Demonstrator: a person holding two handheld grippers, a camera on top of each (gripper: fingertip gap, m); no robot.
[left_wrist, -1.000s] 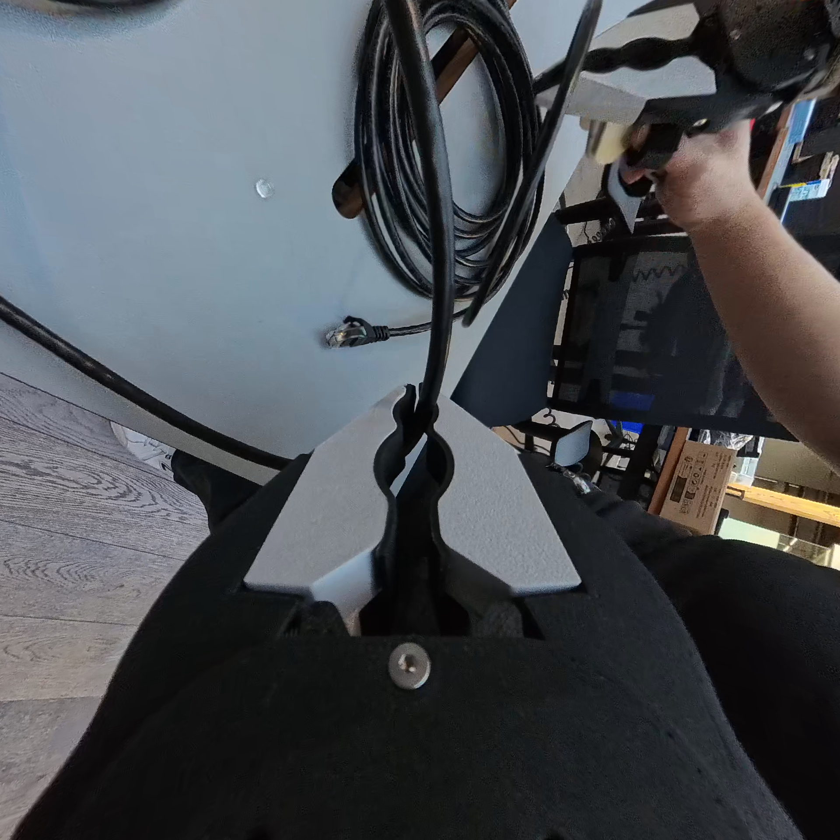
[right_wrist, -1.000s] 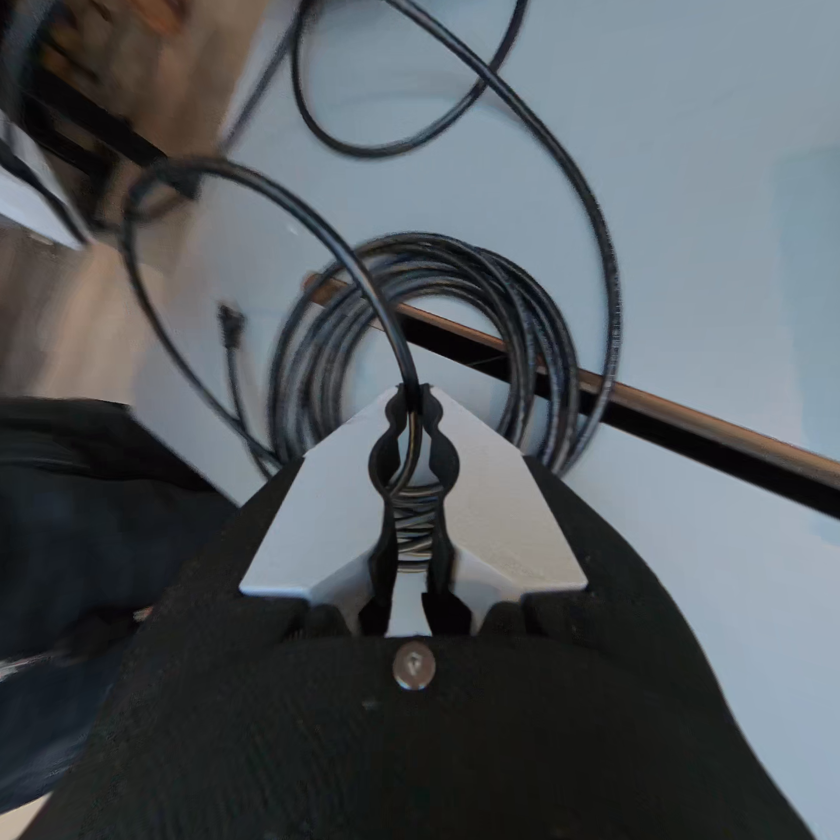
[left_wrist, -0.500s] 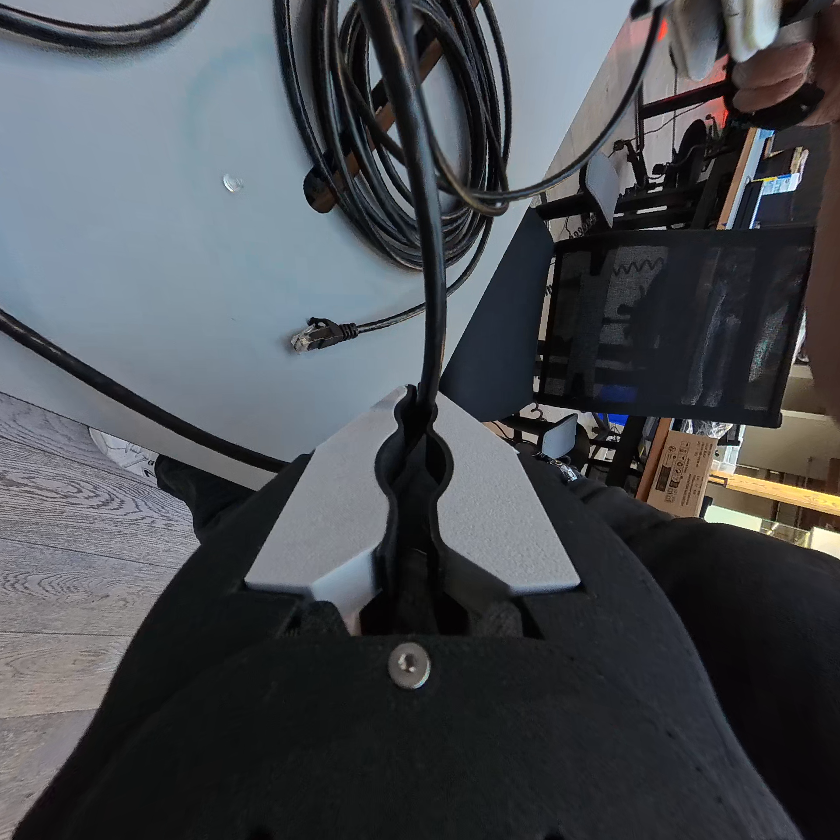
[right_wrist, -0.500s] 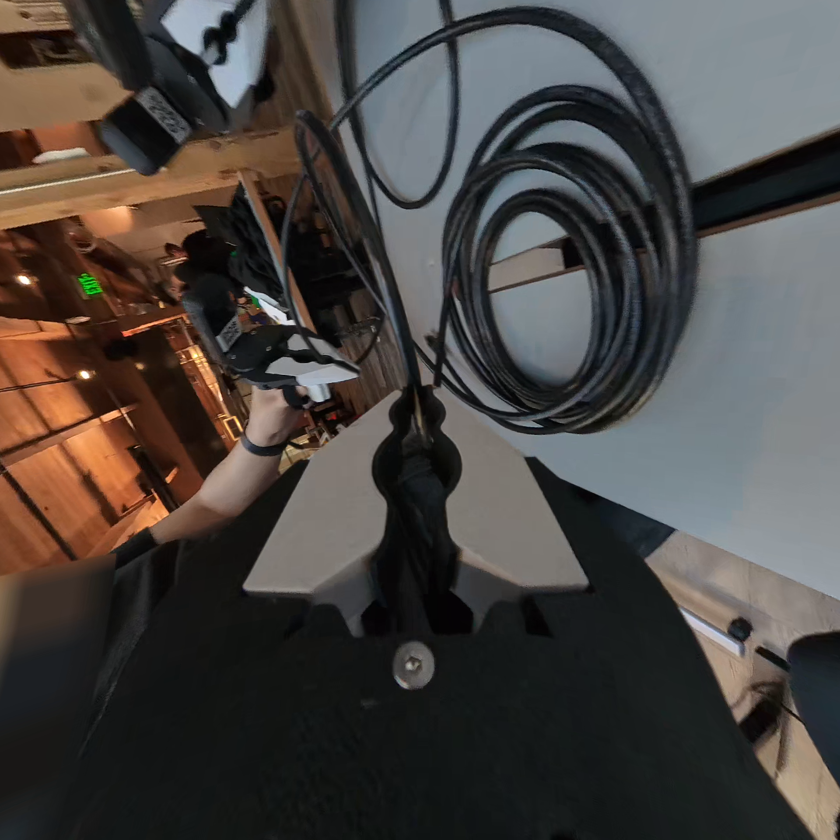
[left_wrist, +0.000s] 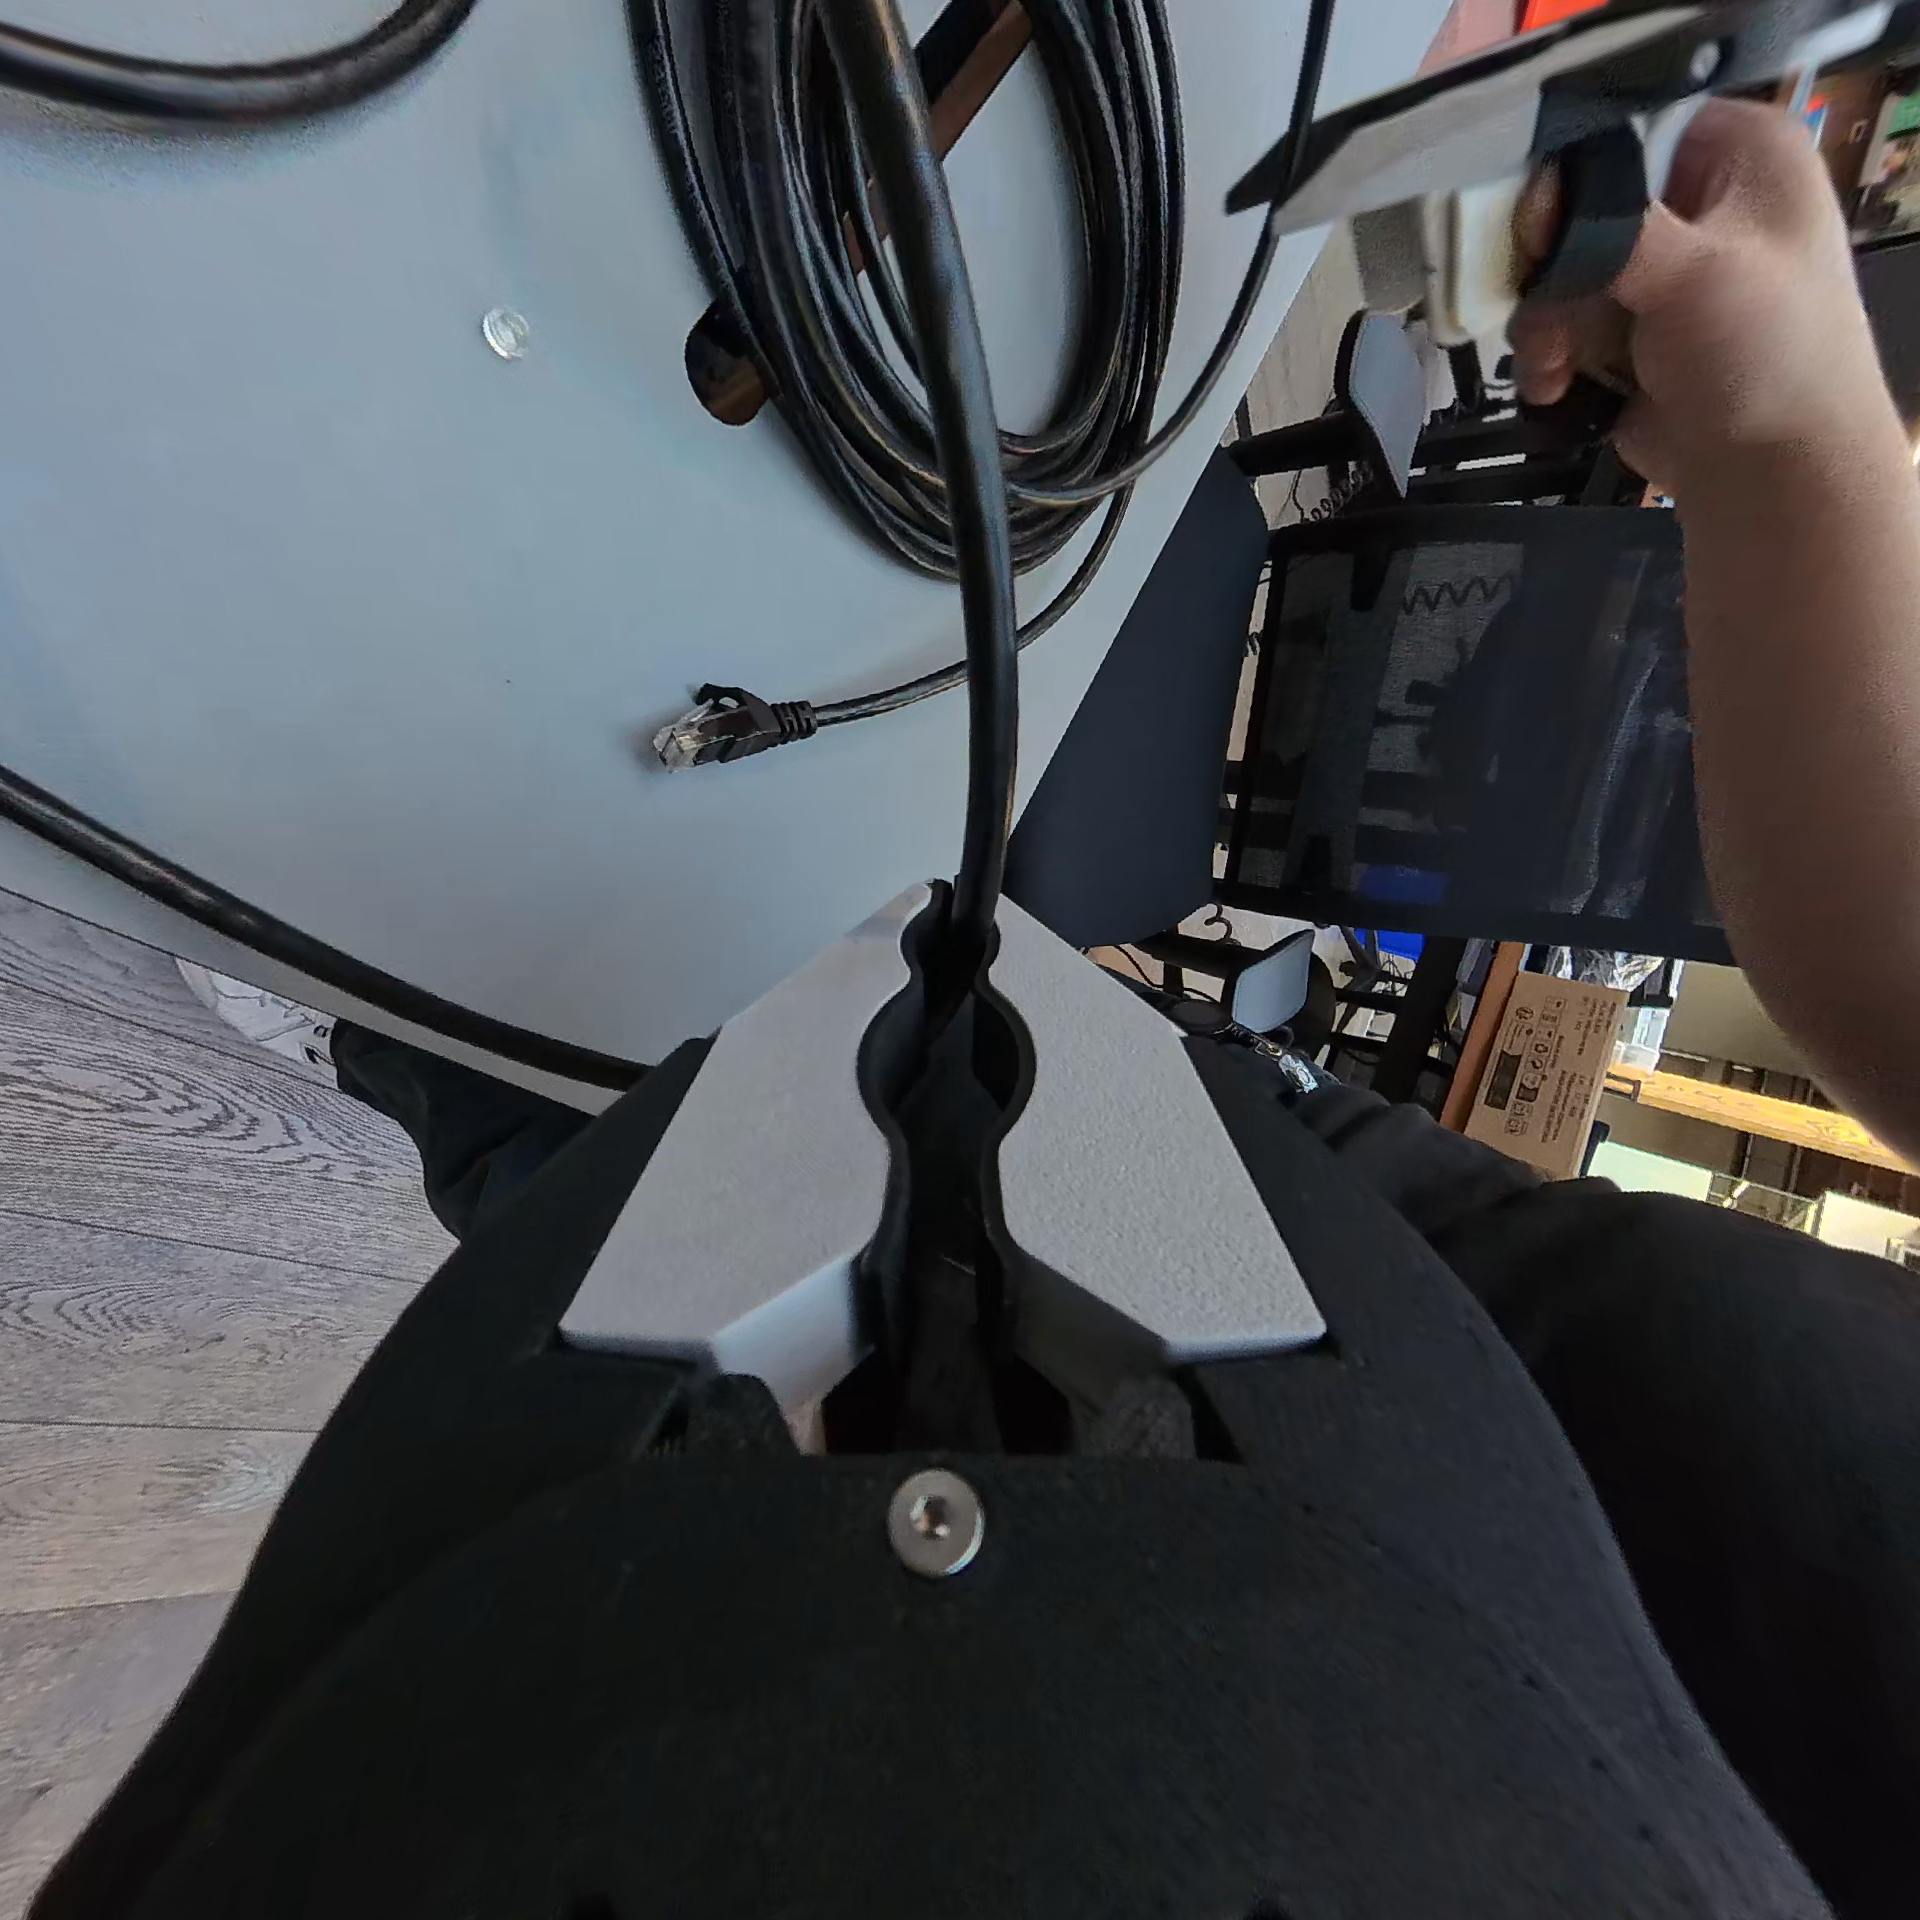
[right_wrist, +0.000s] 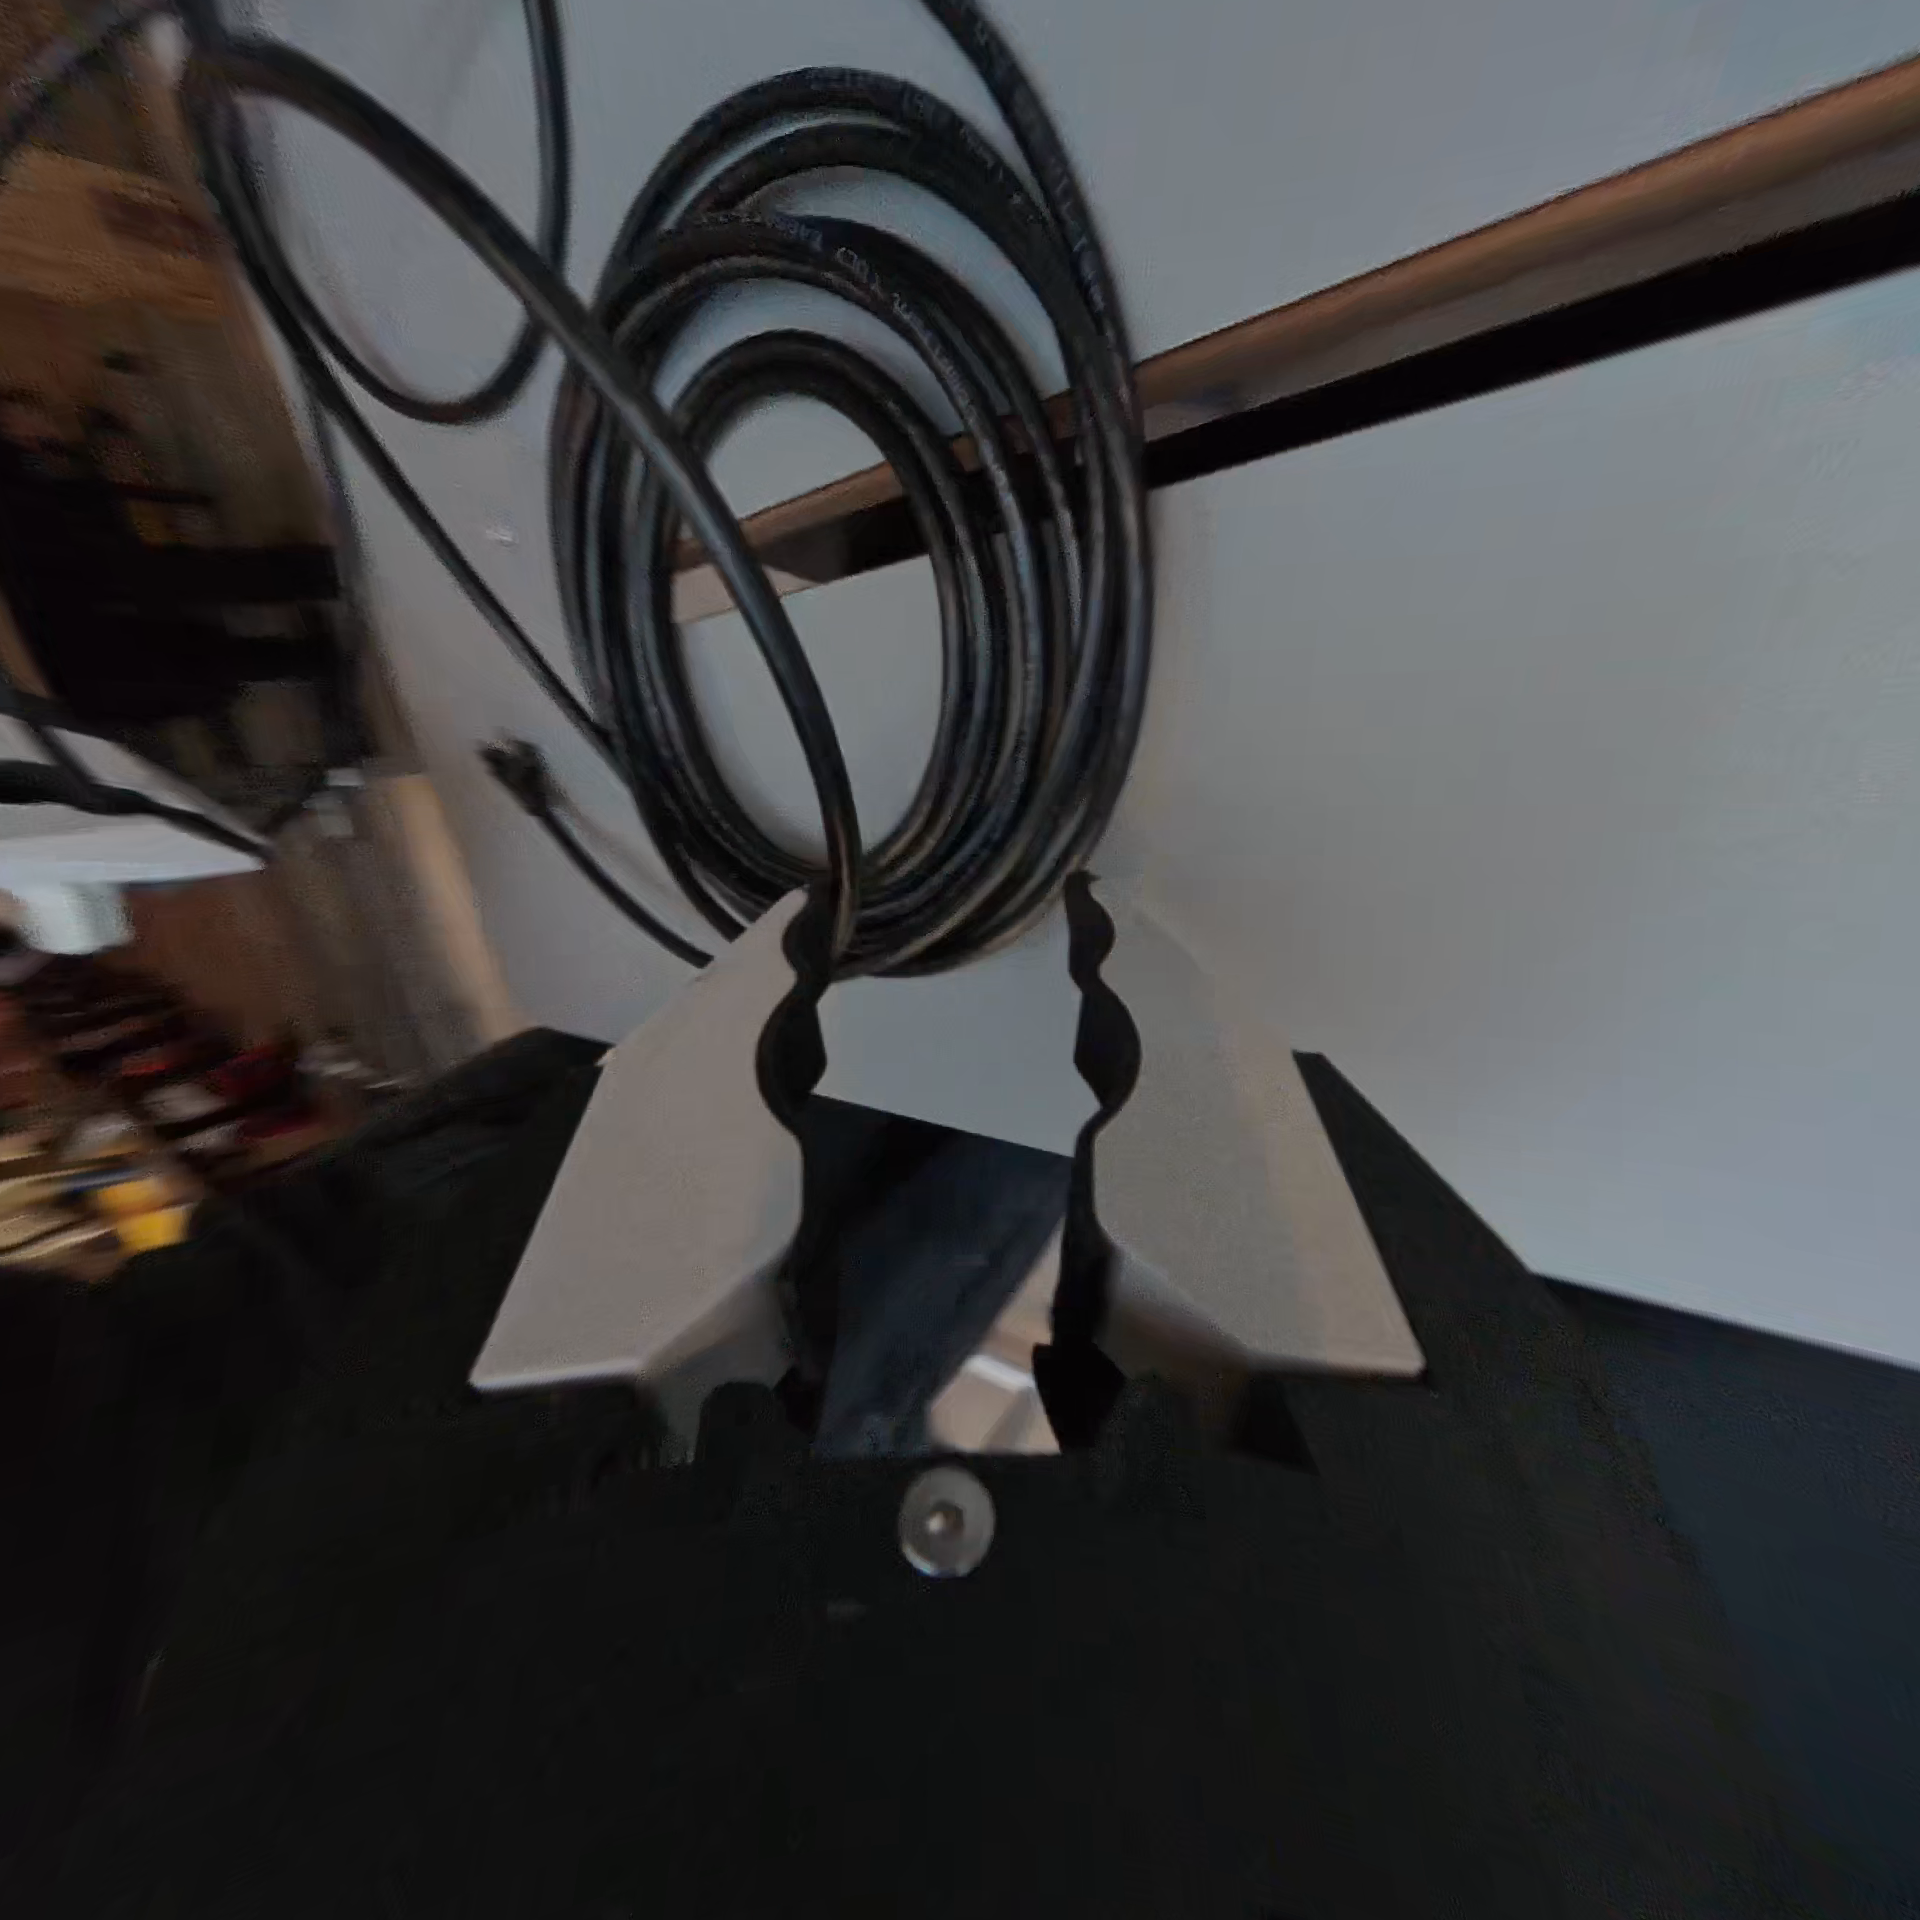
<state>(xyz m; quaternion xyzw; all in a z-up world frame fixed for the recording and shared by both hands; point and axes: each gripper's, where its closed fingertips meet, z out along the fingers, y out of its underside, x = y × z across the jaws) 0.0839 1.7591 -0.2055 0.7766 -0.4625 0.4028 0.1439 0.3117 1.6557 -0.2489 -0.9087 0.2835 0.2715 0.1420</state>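
Pale blue-grey worktop (left_wrist: 312, 520), wood-grain floor (left_wrist: 125, 1195) below its near edge. Nearest: left gripper (left_wrist: 961, 920), fingers closed on a black cable (left_wrist: 977, 623), strand pinched at the tips and running up toward the coil. Right gripper (right_wrist: 940, 914), fingers apart; one strand lies against the left finger's inner edge, not clamped. View is motion-blurred. Farther in, the coil (right_wrist: 862, 540) of many loops lies flat on the worktop across a dark slot (right_wrist: 1455, 301). Free connector end (left_wrist: 717, 722) rests near the worktop's edge, apart from the coil. Judgement: cable is light, limp yet springy, with a smooth jacket; loops may slip or spread. Best hold: pinch across one strand, or gather the bundle at one side.
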